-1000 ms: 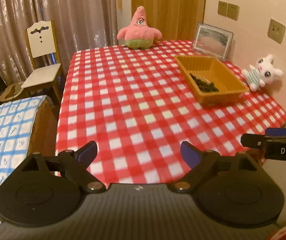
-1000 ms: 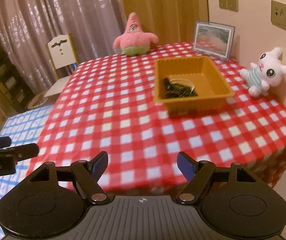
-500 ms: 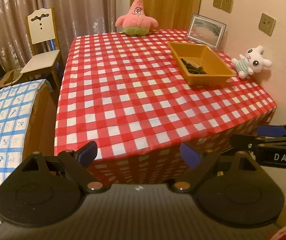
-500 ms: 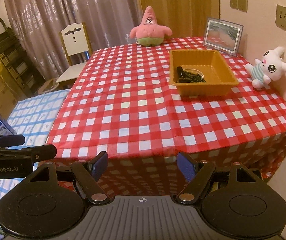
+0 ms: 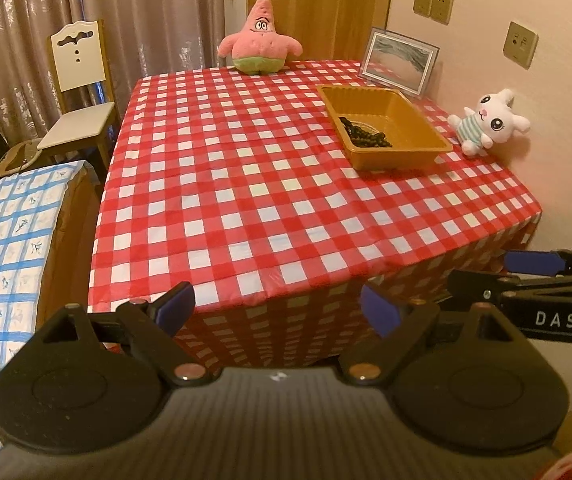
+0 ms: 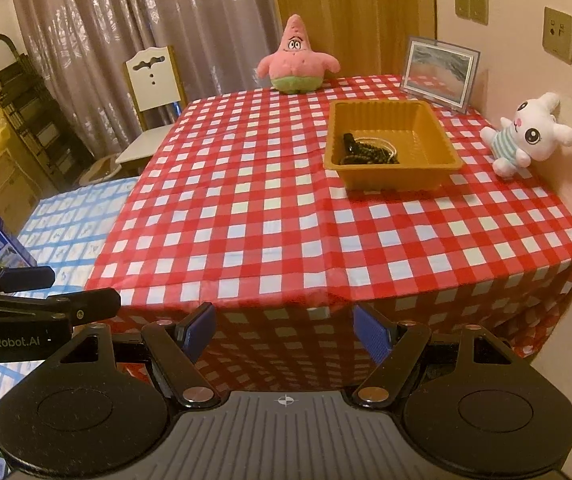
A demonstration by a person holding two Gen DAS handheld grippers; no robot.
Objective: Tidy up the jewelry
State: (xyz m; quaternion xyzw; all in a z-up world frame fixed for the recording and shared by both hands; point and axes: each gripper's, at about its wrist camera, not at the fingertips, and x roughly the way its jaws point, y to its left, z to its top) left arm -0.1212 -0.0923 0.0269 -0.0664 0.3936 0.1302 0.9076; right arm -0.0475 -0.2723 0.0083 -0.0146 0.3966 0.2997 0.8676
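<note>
An orange tray point(image 5: 402, 156) point(image 6: 390, 178) stands at the right of the red-checked table point(image 5: 246, 184) point(image 6: 266, 220). Dark beaded jewelry point(image 5: 364, 138) point(image 6: 368, 152) lies inside it, with a pale thin chain beside the beads in the right wrist view. My left gripper point(image 5: 278, 310) is open and empty, hanging in front of the table's near edge, far from the tray. My right gripper point(image 6: 284, 332) is open and empty too, also off the table's front edge. Each gripper shows at the side of the other's view.
A pink star plush point(image 5: 260, 38) sits at the table's far edge, a framed picture point(image 5: 400, 60) and a white bunny plush point(image 5: 486, 120) along the right wall. A chair point(image 5: 80, 100) stands at far left. A blue-checked surface point(image 5: 10, 248) lies left of the table.
Both grippers have pulled back from over the table to beyond its near edge, so the table and tray look farther away. Both stayed open and empty.
</note>
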